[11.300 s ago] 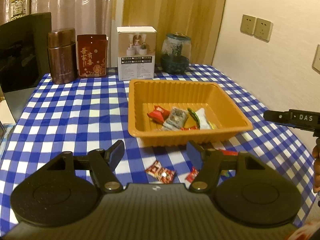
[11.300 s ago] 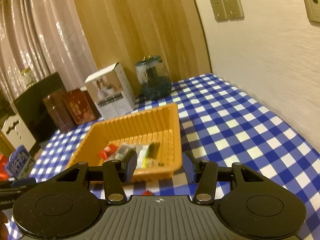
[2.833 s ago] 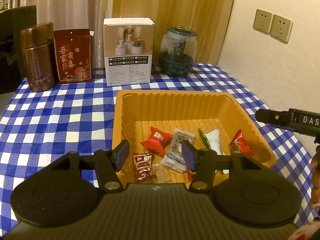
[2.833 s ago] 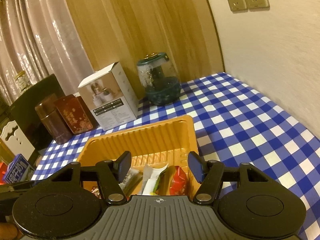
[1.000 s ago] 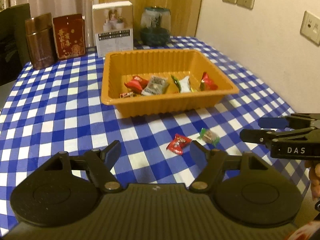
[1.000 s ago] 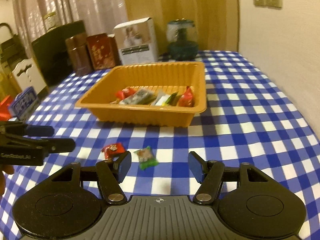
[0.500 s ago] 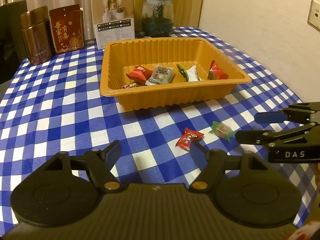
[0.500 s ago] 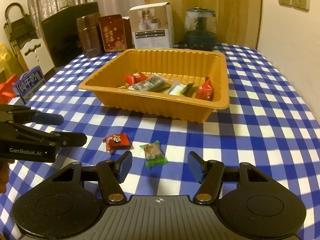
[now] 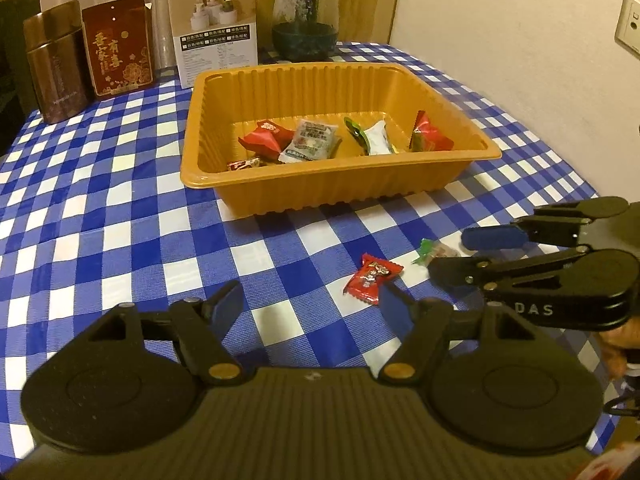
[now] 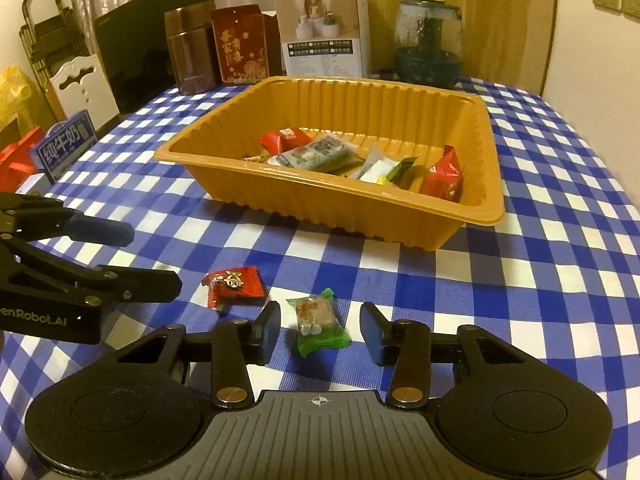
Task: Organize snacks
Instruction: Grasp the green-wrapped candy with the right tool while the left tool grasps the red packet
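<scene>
Room first: cream wall with sockets, wood panel and pale curtain behind checked tablecloth (image 9: 120, 208); blue-and-white cloth covers whole table

Orange tray (image 9: 340, 188) as landmark, mid-table, ribbed walls. Holds several wrapped snacks already: red packets, grey-green packet, white-and-green one

Behind tray: white product box (image 9: 216, 20), glass jar (image 9: 306, 20) with dark base, red carton (image 9: 118, 46), brown canister (image 9: 54, 64). Off table on left side, seen from right wrist: dark cabinet, white chair back, milk carton

Two snacks not yet in, both on cloth in front of tray: red candy (image 9: 372, 278), green candy (image 10: 318, 320) just beside it on right-gripper side

Right gripper (image 10: 320, 328): jaws wide open, nothing held, straddling green candy with a pad on either side, no contact yet. From left wrist, candy mostly hidden behind its fingers

Left gripper (image 9: 312, 300): jaws wide open, empty, low over cloth in front of tray, red candy near right fingertip, not centred between fingertips

Step in hand, by judgement: pick-up of last two loose snacks, nearly finished overall

Next move calls for: close right on green candy across its narrow body, lift, carry over near rim, release. Left needs shift toward red candy to centre it before closing

Risk: thin slippery wrappers, flat on cloth; pads may pinch tablecloth or squirt candy out
</scene>
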Demonstrator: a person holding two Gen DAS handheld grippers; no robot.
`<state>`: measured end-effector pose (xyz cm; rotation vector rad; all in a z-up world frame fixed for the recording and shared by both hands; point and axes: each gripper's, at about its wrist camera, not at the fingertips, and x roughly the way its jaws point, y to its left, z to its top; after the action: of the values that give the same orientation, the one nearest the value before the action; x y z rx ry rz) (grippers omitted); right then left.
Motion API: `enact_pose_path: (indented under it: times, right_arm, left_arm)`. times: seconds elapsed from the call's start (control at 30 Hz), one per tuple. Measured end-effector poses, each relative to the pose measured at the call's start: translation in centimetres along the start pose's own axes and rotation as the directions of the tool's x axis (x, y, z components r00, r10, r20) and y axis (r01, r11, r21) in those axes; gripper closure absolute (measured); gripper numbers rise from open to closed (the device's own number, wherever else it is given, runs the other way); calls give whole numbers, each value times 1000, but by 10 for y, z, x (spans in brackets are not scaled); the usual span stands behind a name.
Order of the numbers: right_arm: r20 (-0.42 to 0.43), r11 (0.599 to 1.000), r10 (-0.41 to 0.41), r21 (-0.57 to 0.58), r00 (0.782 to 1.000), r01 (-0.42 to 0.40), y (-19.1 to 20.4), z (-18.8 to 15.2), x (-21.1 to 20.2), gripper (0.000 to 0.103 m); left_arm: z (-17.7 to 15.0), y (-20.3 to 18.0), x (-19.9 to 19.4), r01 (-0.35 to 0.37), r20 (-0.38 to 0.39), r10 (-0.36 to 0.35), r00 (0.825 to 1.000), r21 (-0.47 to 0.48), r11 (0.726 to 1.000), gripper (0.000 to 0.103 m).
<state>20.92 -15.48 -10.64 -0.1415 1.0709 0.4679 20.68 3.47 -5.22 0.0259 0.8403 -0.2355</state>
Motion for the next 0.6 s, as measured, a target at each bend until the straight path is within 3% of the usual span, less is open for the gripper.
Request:
enact_pose_path:
  times: [0.27, 0.6]
  right_arm:
    - [-16, 999, -19, -48, 1000, 18, 6, -1, 10, 77]
    - [11, 995, -54, 84, 998, 53, -10, 4, -14, 79]
  left_arm:
    - [1, -5, 6, 17, -11, -17, 1000, 14, 1000, 32]
    - [3, -15, 15, 69, -15, -68, 998, 78, 995, 43]
